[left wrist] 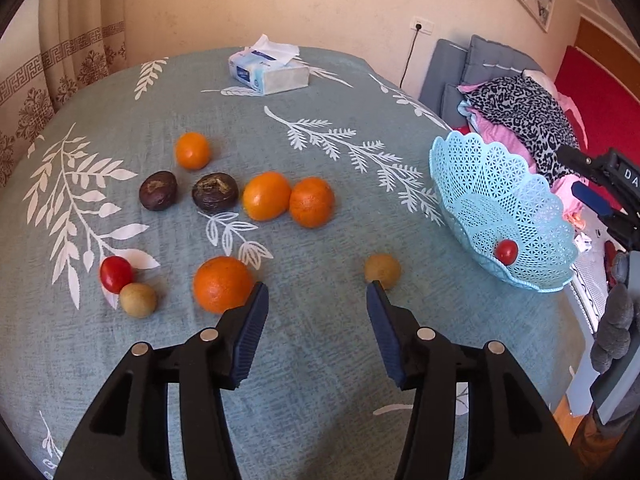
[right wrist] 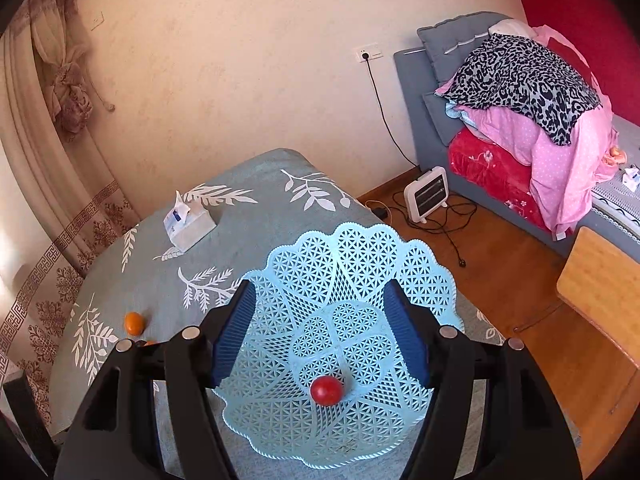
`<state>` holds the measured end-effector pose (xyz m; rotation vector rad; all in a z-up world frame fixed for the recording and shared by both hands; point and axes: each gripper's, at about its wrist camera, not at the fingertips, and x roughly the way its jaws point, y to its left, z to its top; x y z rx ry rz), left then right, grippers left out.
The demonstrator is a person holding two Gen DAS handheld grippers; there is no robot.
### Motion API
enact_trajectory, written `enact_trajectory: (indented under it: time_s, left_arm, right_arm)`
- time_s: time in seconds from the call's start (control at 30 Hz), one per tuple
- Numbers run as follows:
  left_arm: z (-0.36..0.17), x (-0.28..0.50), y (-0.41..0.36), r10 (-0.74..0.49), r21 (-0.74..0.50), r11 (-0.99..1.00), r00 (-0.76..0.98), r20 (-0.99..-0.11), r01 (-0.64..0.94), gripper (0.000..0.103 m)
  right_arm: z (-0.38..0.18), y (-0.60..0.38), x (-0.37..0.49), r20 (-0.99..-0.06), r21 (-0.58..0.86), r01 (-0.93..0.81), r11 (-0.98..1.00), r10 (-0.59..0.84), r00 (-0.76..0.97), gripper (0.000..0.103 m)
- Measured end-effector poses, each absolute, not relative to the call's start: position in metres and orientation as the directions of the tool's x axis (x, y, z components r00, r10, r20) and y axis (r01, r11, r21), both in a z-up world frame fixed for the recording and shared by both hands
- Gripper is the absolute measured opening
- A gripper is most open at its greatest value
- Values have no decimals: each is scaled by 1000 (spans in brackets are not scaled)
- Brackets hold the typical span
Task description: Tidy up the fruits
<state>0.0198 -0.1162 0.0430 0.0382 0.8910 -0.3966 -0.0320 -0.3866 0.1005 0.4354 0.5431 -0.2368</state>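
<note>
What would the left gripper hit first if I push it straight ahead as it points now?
Probably bare tablecloth: the open left gripper aims between the nearest orange and a small tan fruit. Depth is unclear.

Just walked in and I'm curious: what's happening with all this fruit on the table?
A person is sorting fruit into a light blue basket using two hand-held claws. So far only one cherry tomato is in it. The right claw hangs open above the basket, empty. The left claw is open over the tablecloth between an orange and a small tan fruit. Other fruit waits on the table.
</note>
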Motion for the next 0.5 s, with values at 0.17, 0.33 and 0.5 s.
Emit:
enact_trajectory:
  time_s: [0.17,0.33,0.5]
  left_arm:
    - [28,28,-143,-323,-102,911,536,-780,400,51]
    - [16,42,-161,-317,-94,905,509,-800,415,51]
    - [11,50,-169,-324,-106,900,489,-810,422,40]
  right_arm:
    - [102,-391,-33,-537,342,328,880,-104,837,68]
    - [98,-396,-31,-547,349,336,875,-100,831,68]
    - [95,-398,-29,-553,350,338,874,-99,827,68]
